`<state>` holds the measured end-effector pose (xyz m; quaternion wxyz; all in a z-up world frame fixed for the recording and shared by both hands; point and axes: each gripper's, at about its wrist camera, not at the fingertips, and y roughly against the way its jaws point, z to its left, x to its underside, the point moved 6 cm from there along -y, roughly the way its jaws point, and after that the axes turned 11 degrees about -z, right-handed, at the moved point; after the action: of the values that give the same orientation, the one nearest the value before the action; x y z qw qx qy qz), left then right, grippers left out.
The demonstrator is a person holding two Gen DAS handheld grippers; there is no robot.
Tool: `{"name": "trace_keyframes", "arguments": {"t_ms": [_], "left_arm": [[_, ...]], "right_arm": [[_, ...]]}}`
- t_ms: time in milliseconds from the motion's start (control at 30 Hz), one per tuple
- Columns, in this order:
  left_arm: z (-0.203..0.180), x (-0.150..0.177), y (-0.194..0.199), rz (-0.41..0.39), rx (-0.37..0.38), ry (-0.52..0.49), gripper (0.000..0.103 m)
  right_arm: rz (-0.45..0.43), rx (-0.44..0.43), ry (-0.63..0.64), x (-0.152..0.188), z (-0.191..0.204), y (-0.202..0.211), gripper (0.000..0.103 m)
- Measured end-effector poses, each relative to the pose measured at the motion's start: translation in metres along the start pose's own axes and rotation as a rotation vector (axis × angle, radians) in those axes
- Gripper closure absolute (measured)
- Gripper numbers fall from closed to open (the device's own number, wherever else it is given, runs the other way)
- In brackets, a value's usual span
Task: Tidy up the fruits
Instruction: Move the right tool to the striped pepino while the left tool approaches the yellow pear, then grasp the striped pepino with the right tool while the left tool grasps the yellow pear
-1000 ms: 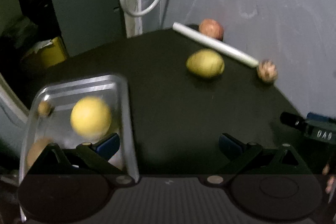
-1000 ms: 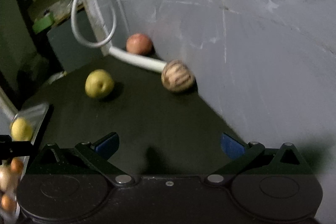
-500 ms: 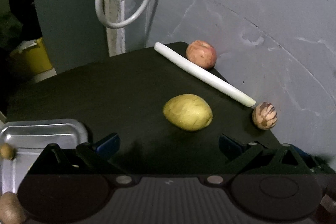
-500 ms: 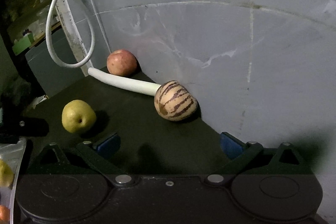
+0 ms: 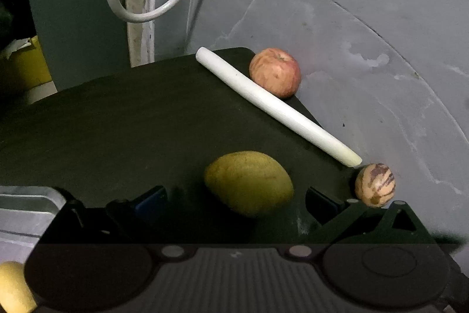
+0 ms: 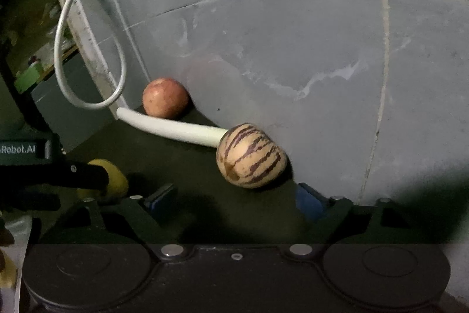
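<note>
Yellow-green pear (image 5: 248, 183) looks firm, smooth, apt to roll; left tongs (image 5: 236, 200) spread around its middle; right tongs (image 6: 236, 197), closing, frame the striped melon (image 6: 251, 155).

Dim light. Grey streaked wall (image 6: 293, 34) behind dark desk (image 5: 117, 122). White cable (image 5: 152, 11) loops off a chipped white post (image 5: 140, 19); yellow bin (image 5: 20, 63) far left.

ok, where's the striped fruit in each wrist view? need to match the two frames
Left wrist: striped fruit at right edge of the dark tabletop, lower right, small, against the grey wall.
Right wrist: striped fruit near centre, large, just ahead of the blue pads.
Shared landmark: the white stalk, whose near tip ends at the striped fruit and whose far part passes the red apple.
</note>
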<state>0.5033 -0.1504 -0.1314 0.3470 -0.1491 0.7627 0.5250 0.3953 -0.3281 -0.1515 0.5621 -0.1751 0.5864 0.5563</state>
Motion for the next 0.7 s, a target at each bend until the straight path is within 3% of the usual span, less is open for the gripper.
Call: {"name": "trace_keyframes", "arguments": {"t_ms": [400, 700], "left_arm": [[0.007, -0.002, -0.014, 0.001, 0.047, 0.028, 0.007], [0.003, -0.009, -0.022, -0.017, 0.095, 0.050, 0.022]], "right_arm": [[-0.031, 0.067, -0.095, -0.005, -0.004, -0.007, 0.026], [-0.029, 0.106, -0.227, -0.014, -0.008, -0.014, 0.032]]}}
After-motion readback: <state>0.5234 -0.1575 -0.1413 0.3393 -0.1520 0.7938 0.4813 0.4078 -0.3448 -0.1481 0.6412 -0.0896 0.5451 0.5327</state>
